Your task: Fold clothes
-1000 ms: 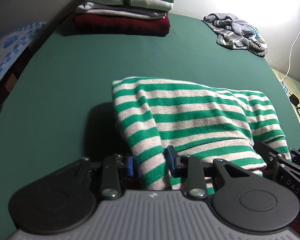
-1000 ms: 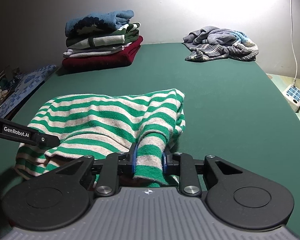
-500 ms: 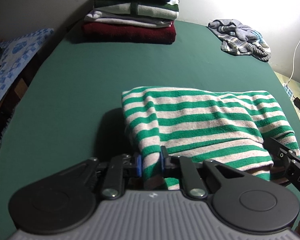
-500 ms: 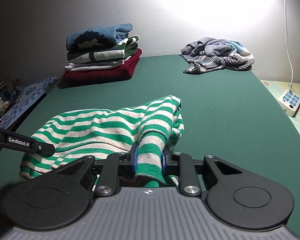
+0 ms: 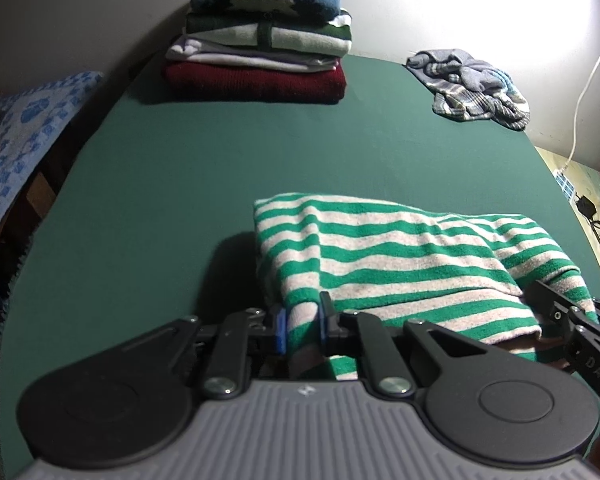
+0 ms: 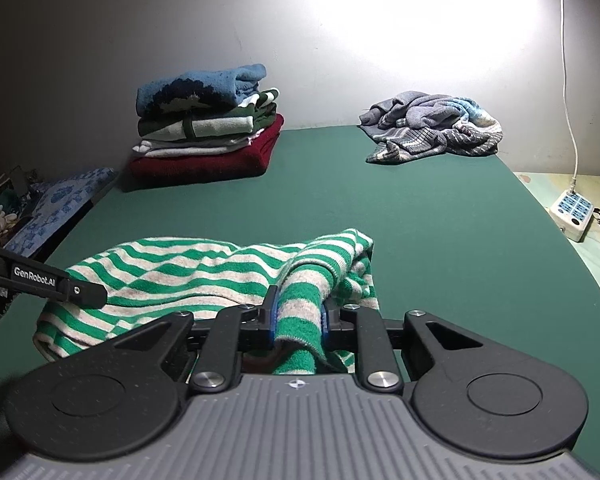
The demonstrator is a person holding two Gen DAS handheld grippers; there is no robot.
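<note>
Left wrist view: green counter (image 5: 180, 200), broad and flat. Far left, stack of folded clothes (image 5: 260, 48); far right, crumpled grey garment (image 5: 472, 88), not yet folded. Near centre, striped green-and-white sweater (image 5: 400, 256), partly folded, lying on the counter. Soft, thick knit, likely light and limp; best taken at near corners. Left hand-held gripper (image 5: 302, 324) pinches its near left edge; right hand-held gripper (image 6: 298, 318) clamps a bunched near right fold.

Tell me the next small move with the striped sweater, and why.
Probably lift both gripped corners together and carry them forward over the green-and-white striped sweater. The left gripper and right gripper each pinch a near corner, and its far half lies flat on the green table.
</note>
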